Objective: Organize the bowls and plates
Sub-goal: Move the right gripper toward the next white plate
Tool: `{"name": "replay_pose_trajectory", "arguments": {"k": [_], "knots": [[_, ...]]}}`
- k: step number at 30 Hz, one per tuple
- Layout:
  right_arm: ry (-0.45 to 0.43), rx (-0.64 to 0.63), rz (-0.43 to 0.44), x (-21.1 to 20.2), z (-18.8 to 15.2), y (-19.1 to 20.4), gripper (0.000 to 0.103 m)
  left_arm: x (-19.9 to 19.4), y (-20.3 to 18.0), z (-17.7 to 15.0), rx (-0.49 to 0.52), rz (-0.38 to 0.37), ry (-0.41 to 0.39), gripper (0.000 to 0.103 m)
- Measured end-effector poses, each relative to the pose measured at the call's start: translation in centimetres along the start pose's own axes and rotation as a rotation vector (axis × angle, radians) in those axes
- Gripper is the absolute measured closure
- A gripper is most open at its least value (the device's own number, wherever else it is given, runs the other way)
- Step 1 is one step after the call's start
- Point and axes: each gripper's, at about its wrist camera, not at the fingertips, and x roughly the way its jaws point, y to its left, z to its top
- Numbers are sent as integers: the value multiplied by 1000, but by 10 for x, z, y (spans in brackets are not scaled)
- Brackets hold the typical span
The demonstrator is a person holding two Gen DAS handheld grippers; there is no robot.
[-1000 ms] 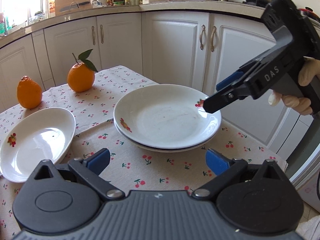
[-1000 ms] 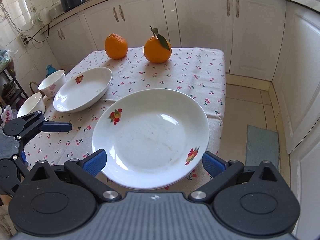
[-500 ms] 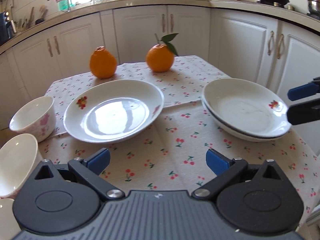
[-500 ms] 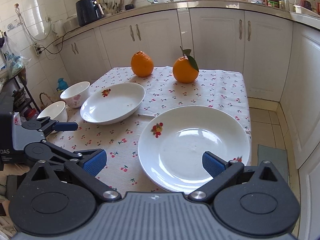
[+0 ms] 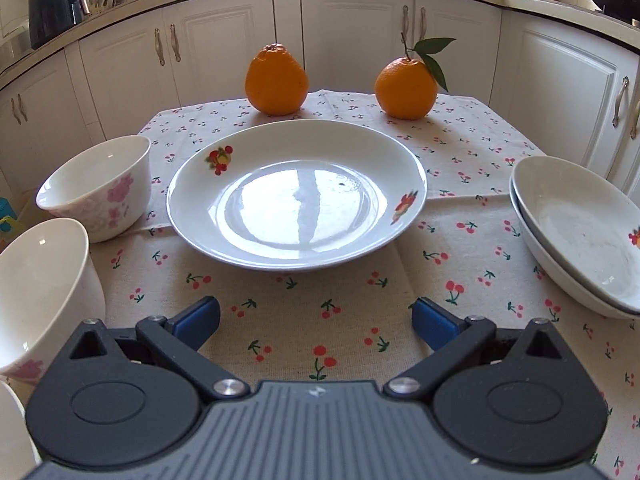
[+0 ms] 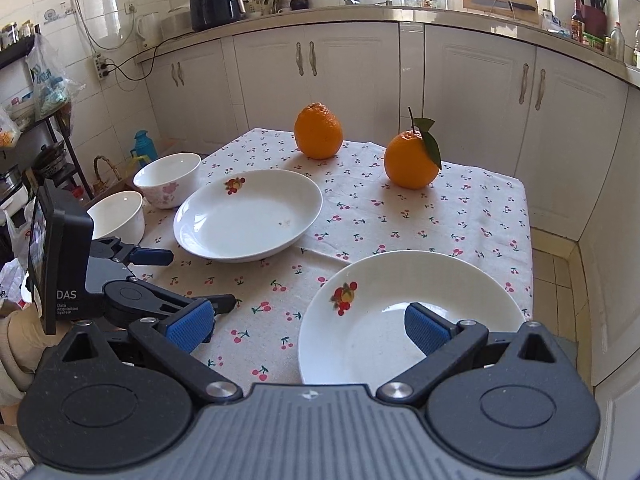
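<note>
White kitchen cabinets ring my cherry-print table (image 5: 280, 320). Both my left gripper (image 5: 316, 320) and right gripper (image 6: 306, 326) gape empty. Ahead lies the lone plate (image 5: 296, 196), stack (image 5: 580, 236) to its right: glazed, slippery, breakable; I'd pinch its near rim.

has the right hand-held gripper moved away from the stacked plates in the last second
Yes. The right hand-held gripper has backed off: the stacked plates earlier filled its view, and now more cherry tablecloth and both oranges show beyond them.
</note>
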Motion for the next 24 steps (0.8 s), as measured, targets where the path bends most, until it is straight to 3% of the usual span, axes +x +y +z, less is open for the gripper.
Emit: {"name": "replay_pose_trajectory", "arguments": {"k": [15,24], "knots": [[59,-74,40,37,34,-8,0,18,0,11,-47,2,-36,0],[118,-192,89,75,65,-4,0,21,1,12,-52,11,-52,0]]}}
